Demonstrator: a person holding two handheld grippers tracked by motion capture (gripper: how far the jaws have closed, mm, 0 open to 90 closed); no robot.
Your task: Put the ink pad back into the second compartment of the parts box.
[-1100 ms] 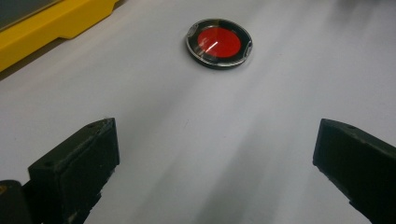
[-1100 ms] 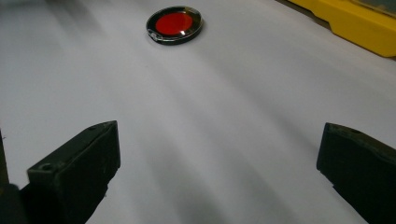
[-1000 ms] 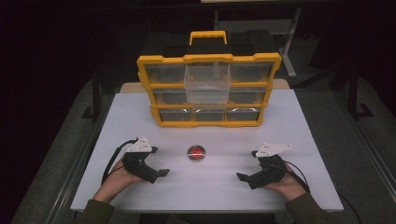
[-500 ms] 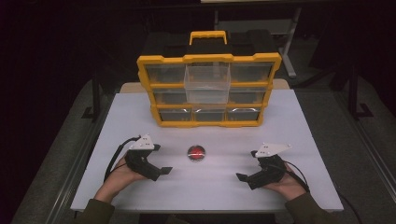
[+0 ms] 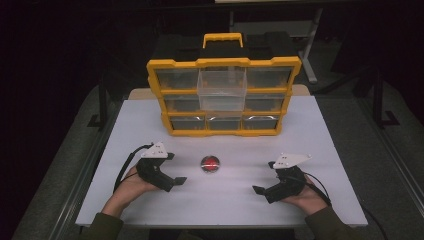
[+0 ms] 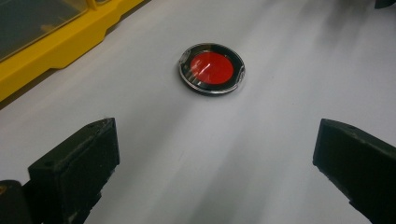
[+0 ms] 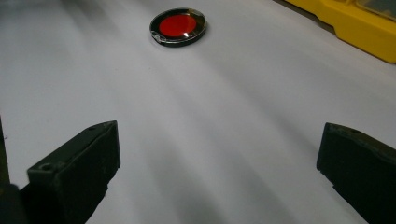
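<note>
Fingers of left gripper (image 5: 172, 175) spread wide, empty, aimed at red disc (image 5: 210, 164) just ahead on white table (image 5: 325, 130). Right gripper (image 5: 265, 192) likewise wide apart and empty, farther off. Best to approach low and level, straddle disc's rim evenly, keep tips off the tabletop, pinch gently: looks thin, glossy, likely to skid. Yellow organizer (image 5: 224, 95) well behind, middle drawer pulled out.

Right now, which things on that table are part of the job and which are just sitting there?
In the job:
- red disc, flat on the table between both tools
- left tool, open, aimed at the disc
- right tool, open, also facing it

Just there:
- yellow drawer organizer at the back, top middle drawer pulled out
- white table
</note>
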